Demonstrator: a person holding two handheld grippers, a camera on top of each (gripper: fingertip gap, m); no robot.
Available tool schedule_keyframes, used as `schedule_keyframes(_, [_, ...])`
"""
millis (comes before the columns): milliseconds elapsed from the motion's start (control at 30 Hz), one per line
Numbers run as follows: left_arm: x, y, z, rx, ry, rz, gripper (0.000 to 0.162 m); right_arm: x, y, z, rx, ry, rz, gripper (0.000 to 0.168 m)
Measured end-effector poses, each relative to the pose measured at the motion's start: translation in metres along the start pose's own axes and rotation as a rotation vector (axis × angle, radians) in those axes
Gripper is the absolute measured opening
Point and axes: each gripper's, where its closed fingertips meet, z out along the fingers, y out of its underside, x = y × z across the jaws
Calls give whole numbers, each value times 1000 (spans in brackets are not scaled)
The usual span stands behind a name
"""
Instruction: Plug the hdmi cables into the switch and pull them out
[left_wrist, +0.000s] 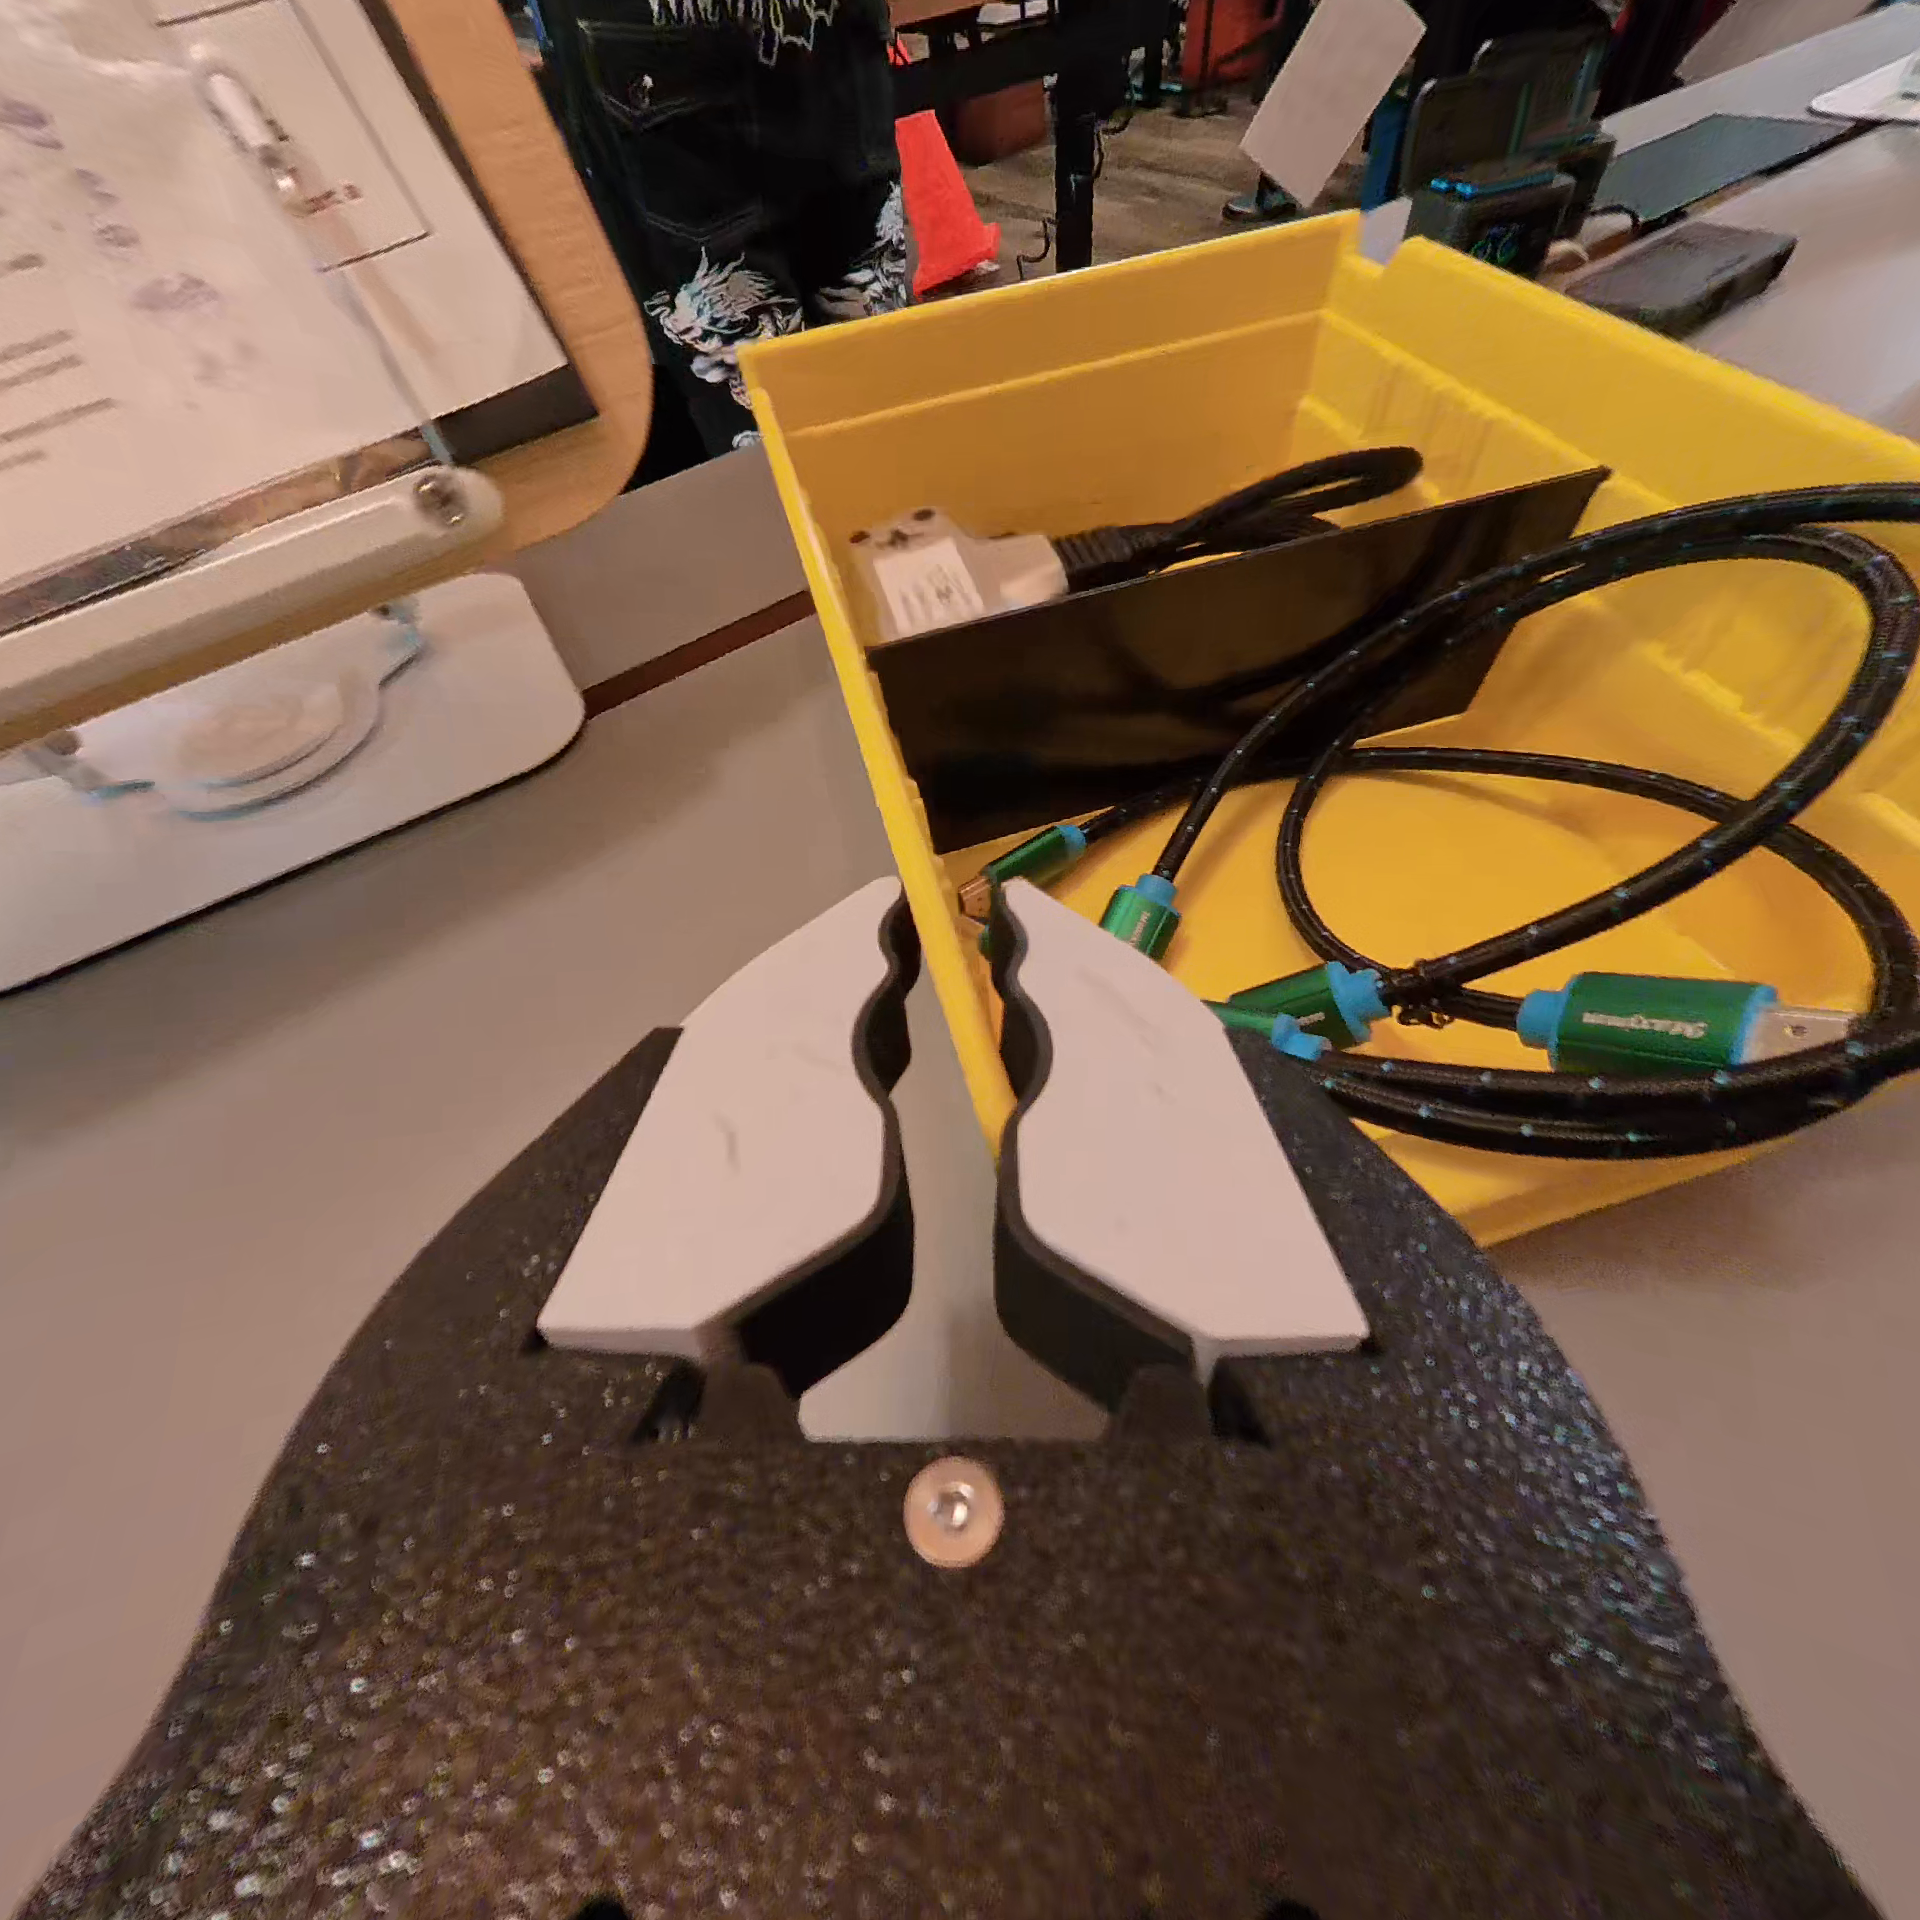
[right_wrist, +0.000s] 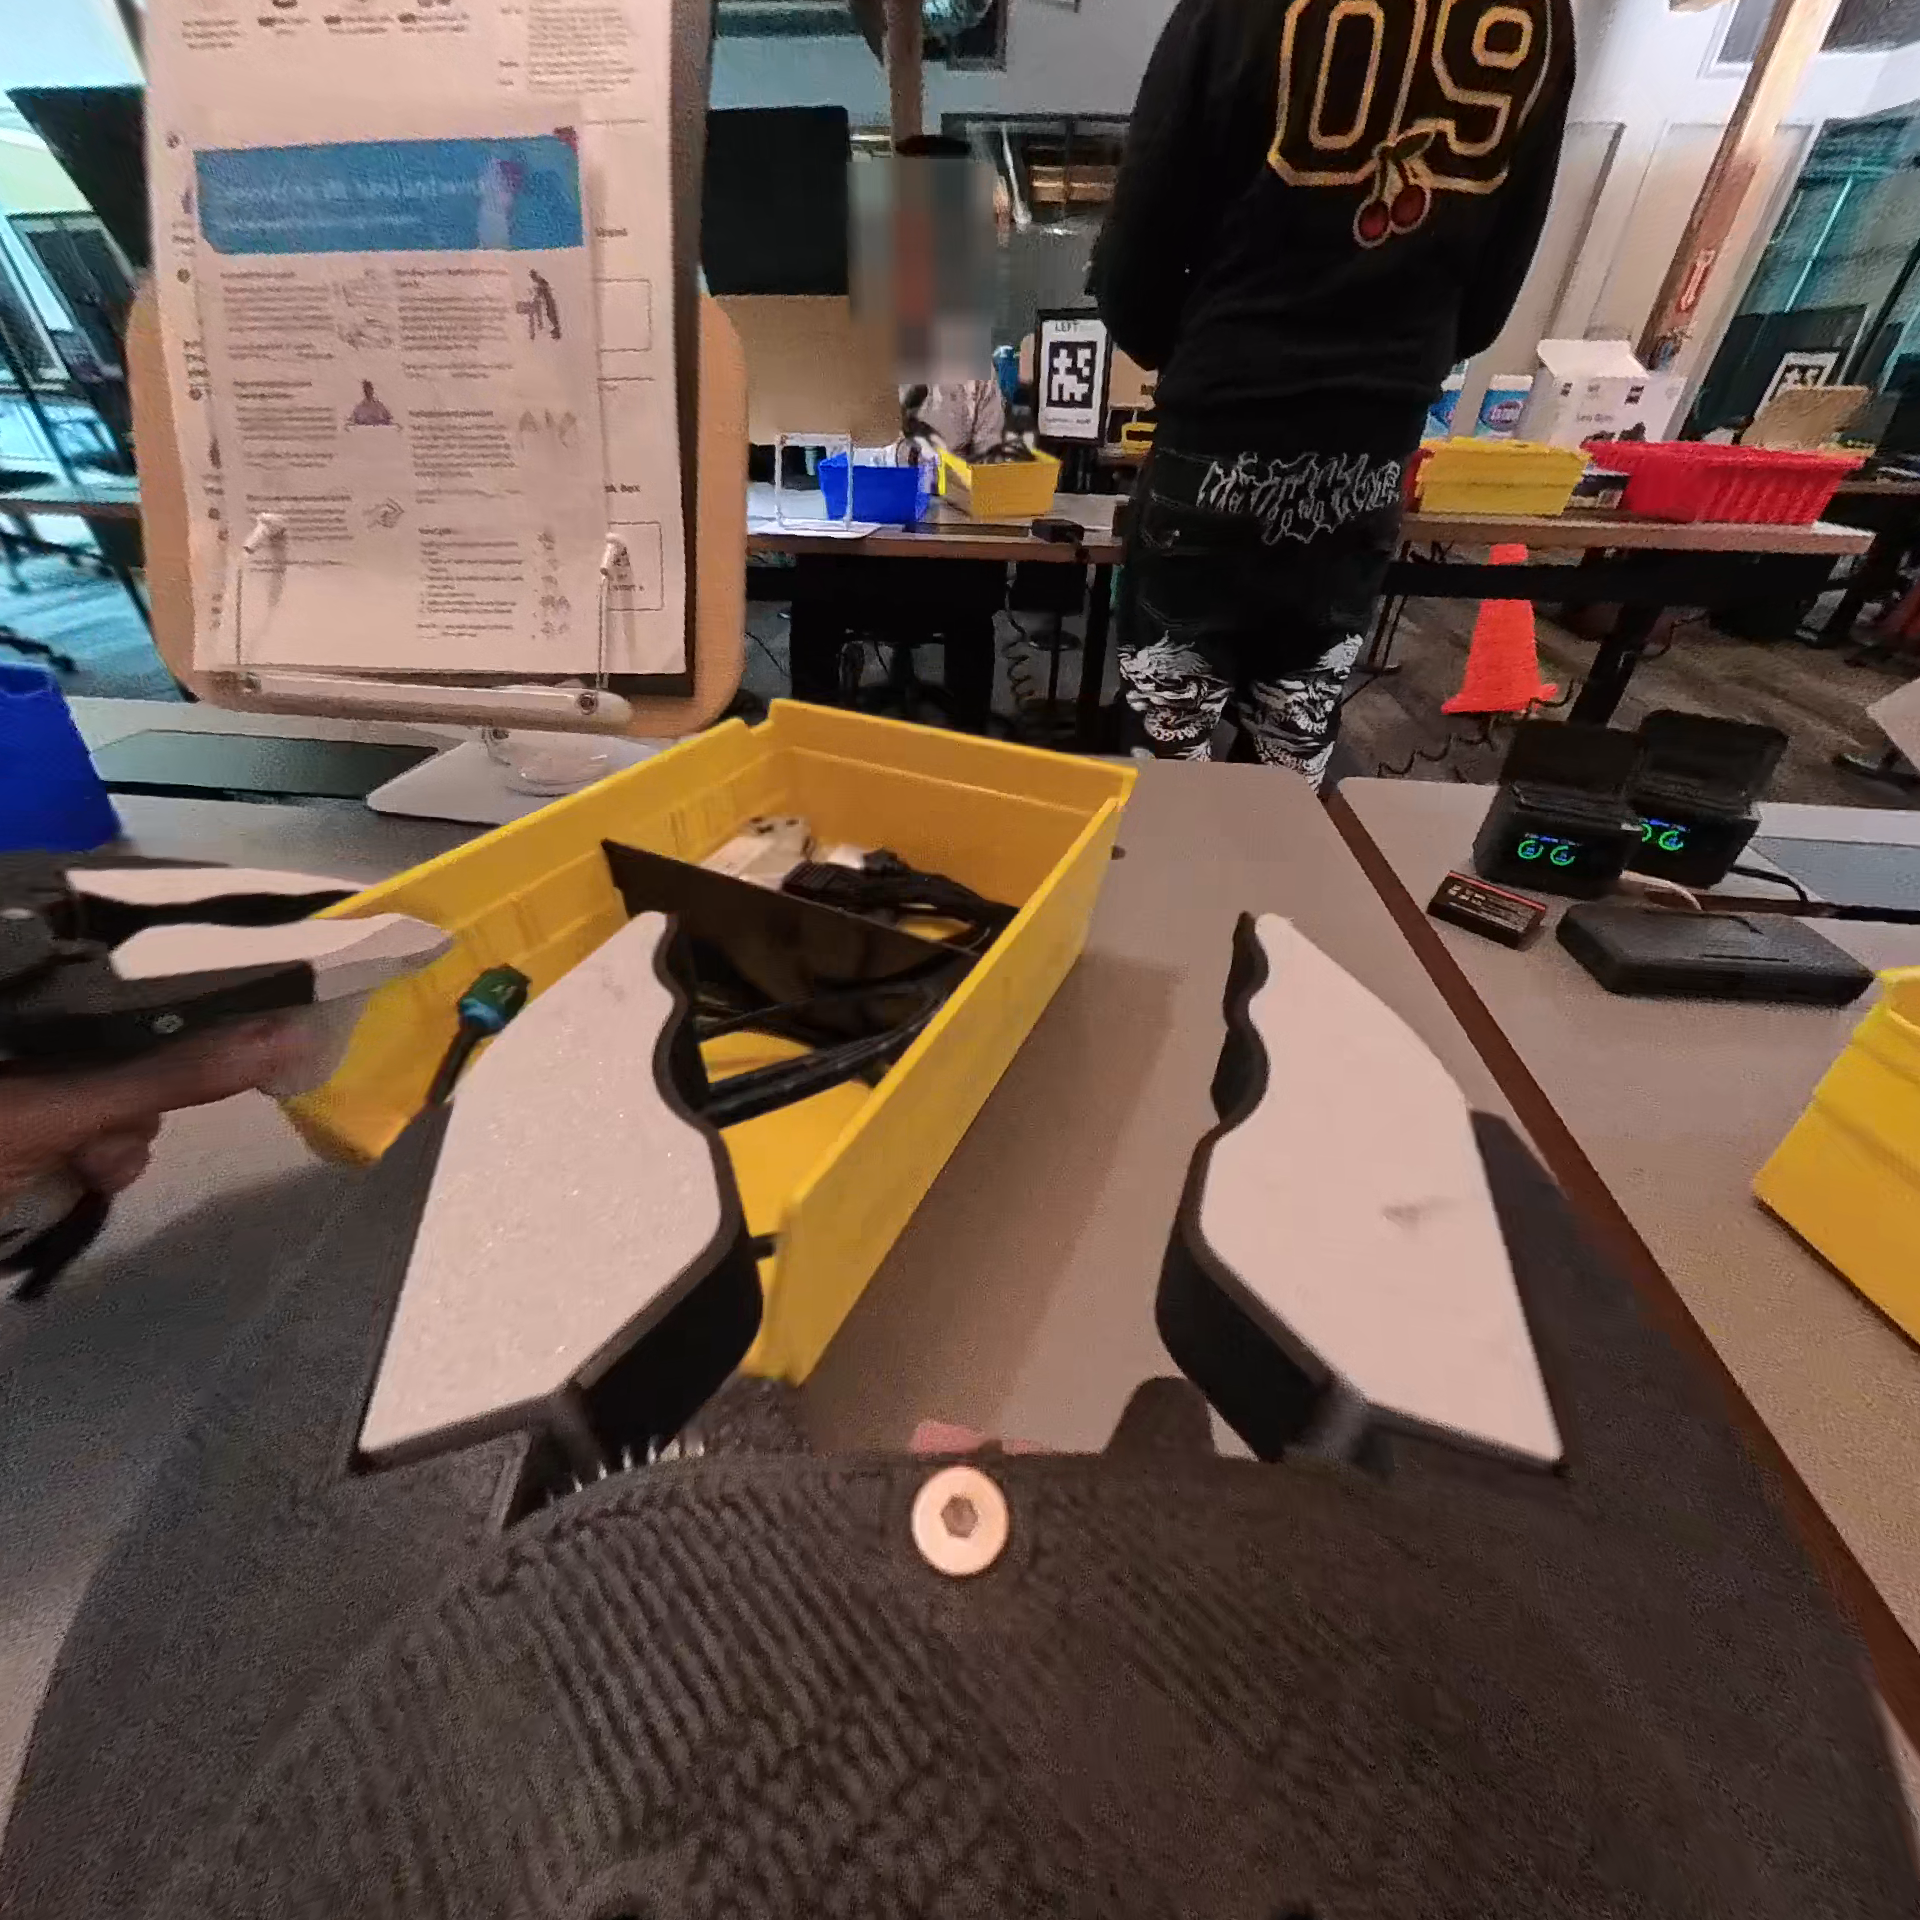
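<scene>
A yellow bin (left_wrist: 1039, 343) (right_wrist: 914, 1132) stands on the grey table. Behind its black divider (left_wrist: 1195, 665) lies the grey-white switch (left_wrist: 956, 582) (right_wrist: 769, 842) with a black cable. In front of the divider lie coiled black braided HDMI cables (left_wrist: 1558, 748) with green plugs (left_wrist: 1662, 1023). My left gripper (left_wrist: 951, 904) (right_wrist: 400, 914) is at the bin's near corner, jaws a narrow gap apart. The gold tip of one green plug (left_wrist: 1029, 862) (right_wrist: 494, 992) shows just past its fingertips. My right gripper (right_wrist: 956, 956) is wide open and empty over the bin's right wall.
A document stand with papers (left_wrist: 208, 312) (right_wrist: 416, 364) stands behind the bin. A person (right_wrist: 1299, 312) stands beyond the table. Black charger boxes (right_wrist: 1621, 821) and a second yellow bin (right_wrist: 1860, 1143) sit on the adjoining table at right, and a blue bin (right_wrist: 42, 758) at left.
</scene>
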Motion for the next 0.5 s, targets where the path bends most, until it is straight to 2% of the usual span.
schedule_keyframes(100, [-23, 20, -44, -11, -7, 38, 10, -27, -7, 0, -13, -83, -39, 99])
schedule_keyframes(167, [-42, 35, -77, -10, -23, 64, 8, -59, -15, -2, -12, -197, -51, 101])
schedule_keyframes(300, [-76, 66, -146, -3, -27, 83, 8, -173, -46, -24, 40, -653, 146, 94])
schedule_keyframes(367, [-91, 79, -177, 1, -29, 72, 8, -226, -57, -27, 48, -798, 177, 89])
schedule_keyframes(500, [-116, 99, -219, 4, -55, 39, 8, -321, -75, 18, -38, -887, 111, 99])
